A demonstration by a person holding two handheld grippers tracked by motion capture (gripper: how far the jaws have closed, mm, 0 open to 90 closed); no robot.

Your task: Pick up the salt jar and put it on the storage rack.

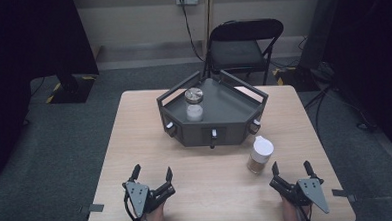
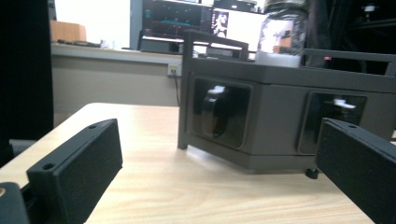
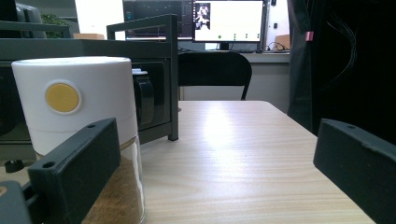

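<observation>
The right gripper (image 1: 290, 170) is waiting with fingers wide open, so it should be sliding gently toward 11 o'clock around the spice jar (image 1: 260, 155), while the left gripper (image 1: 152, 173) is resting open too.

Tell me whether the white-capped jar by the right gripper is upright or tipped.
Upright. The jar stands on its base on the table, white cap on top, with brown powder settled level at the bottom in the right gripper view.

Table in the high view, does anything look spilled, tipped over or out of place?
Nothing stands out. The white-capped spice jar stands upright on the table, the silver-lidded jar upright on the grey rack, no spill visible. Both grippers, left and right, rest open.
</observation>
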